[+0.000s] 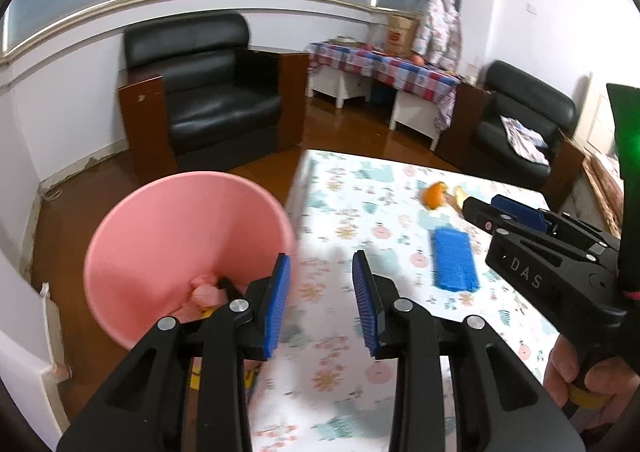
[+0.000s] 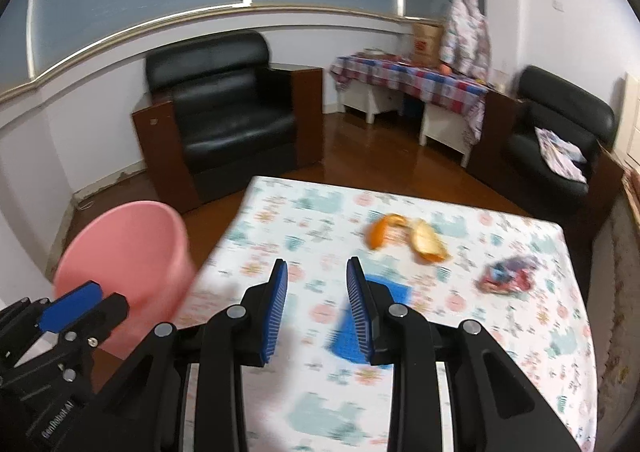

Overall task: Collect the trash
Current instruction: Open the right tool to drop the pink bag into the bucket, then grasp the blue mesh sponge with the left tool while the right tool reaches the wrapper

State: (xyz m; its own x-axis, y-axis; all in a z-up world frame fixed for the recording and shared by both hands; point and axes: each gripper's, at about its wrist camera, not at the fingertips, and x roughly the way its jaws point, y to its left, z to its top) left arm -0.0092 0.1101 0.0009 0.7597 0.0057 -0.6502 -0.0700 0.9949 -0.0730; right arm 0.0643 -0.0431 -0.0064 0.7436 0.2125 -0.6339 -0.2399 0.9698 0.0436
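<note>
A pink bin (image 1: 176, 244) stands on the floor left of the table, with pink trash (image 1: 206, 292) inside. It also shows in the right wrist view (image 2: 124, 256). My left gripper (image 1: 322, 302) is open and empty over the table's left edge beside the bin. My right gripper (image 2: 316, 308) is open and empty above a blue ribbed pad (image 2: 360, 328), which also shows in the left wrist view (image 1: 456, 260). Orange peel (image 2: 408, 238) lies further back and shows in the left wrist view too (image 1: 436, 194). A crumpled colourful wrapper (image 2: 506, 276) lies at the right.
The table has a flowered cloth (image 2: 400, 392). A black armchair (image 1: 208, 92) stands behind the bin, a second one (image 1: 520, 124) at the right. A side table with a checked cloth (image 1: 384, 66) stands by the wall. The floor is brown wood.
</note>
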